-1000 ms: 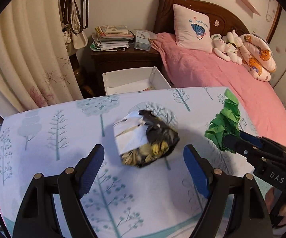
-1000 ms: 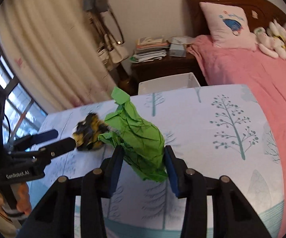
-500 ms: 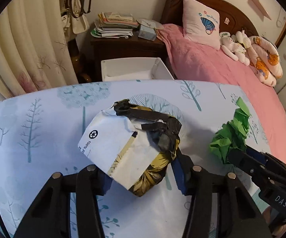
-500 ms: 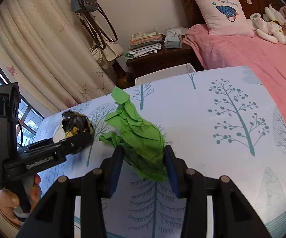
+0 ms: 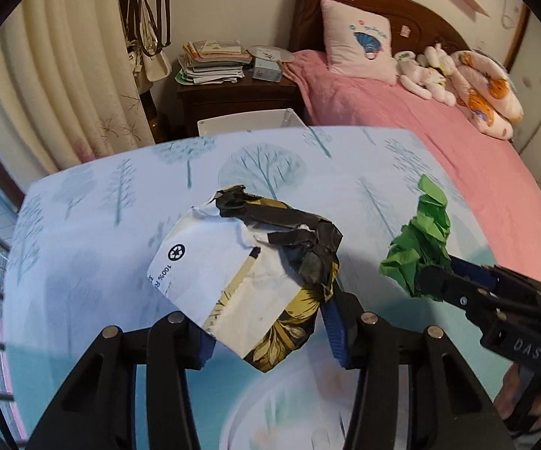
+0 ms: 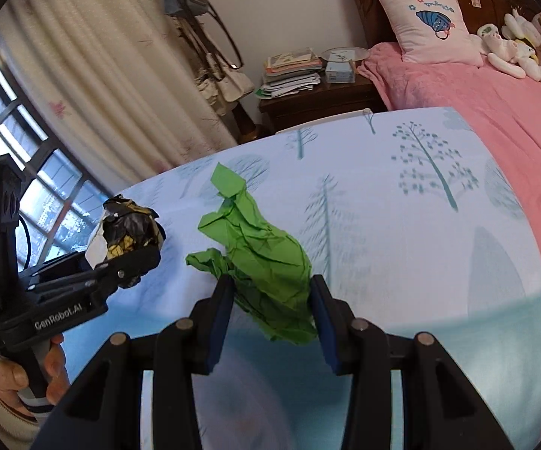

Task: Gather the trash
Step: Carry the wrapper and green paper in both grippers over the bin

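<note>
Both pieces are lifted: the crumpled wrapper [image 5: 255, 281] is clamped in the left gripper [image 5: 266, 326], the green paper [image 6: 266, 273] pinched in the right gripper [image 6: 272, 311]. Above the tablecloth [image 5: 83, 225], neither is binned yet; the white bin [image 5: 248, 122] waits at the far edge.

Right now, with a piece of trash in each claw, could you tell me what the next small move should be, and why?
Probably carry both forward toward the white bin past the table's far edge: the left claw grips the crumpled wrapper, and the right claw grips the green paper.
</note>
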Action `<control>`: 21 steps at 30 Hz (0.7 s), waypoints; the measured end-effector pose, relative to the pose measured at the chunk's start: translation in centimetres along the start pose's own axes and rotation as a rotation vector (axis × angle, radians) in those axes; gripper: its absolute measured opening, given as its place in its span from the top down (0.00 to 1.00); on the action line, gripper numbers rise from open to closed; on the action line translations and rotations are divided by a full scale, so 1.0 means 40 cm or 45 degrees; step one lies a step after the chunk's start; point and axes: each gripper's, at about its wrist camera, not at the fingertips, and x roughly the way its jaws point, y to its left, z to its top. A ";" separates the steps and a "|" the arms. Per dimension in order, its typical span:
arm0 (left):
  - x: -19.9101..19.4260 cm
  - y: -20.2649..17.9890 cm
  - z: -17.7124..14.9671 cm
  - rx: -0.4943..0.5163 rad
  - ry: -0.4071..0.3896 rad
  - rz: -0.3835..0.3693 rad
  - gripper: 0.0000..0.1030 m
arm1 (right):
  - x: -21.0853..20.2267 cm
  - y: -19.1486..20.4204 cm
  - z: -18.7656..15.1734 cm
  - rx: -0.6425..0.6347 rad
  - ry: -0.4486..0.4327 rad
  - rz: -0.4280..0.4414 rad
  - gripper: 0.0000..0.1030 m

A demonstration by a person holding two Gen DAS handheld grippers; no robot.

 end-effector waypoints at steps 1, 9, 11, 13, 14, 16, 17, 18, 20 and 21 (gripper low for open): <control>-0.038 -0.005 -0.030 0.003 -0.001 0.002 0.55 | -0.021 0.012 -0.017 -0.004 0.005 0.005 0.60; -0.314 -0.046 -0.263 0.048 -0.026 -0.021 0.55 | -0.227 0.129 -0.219 -0.029 0.042 0.038 0.60; -0.377 -0.056 -0.326 0.062 -0.029 -0.034 0.55 | -0.268 0.150 -0.264 -0.044 0.047 0.050 0.60; -0.435 -0.062 -0.393 0.068 -0.034 -0.043 0.55 | -0.312 0.175 -0.315 -0.060 0.051 0.064 0.60; -0.463 -0.064 -0.428 0.072 -0.032 -0.052 0.55 | -0.333 0.185 -0.341 -0.062 0.051 0.075 0.60; -0.518 -0.068 -0.501 0.079 -0.039 -0.059 0.55 | -0.375 0.204 -0.391 -0.064 0.047 0.096 0.60; -0.537 -0.069 -0.528 0.083 -0.041 -0.066 0.55 | -0.395 0.211 -0.415 -0.065 0.043 0.103 0.60; -0.559 -0.070 -0.562 0.087 -0.045 -0.075 0.55 | -0.415 0.221 -0.442 -0.070 0.041 0.110 0.60; -0.598 -0.070 -0.628 0.094 -0.048 -0.083 0.55 | -0.450 0.239 -0.495 -0.082 0.036 0.123 0.60; -0.615 -0.069 -0.660 0.098 -0.051 -0.086 0.55 | -0.464 0.246 -0.516 -0.089 0.031 0.123 0.60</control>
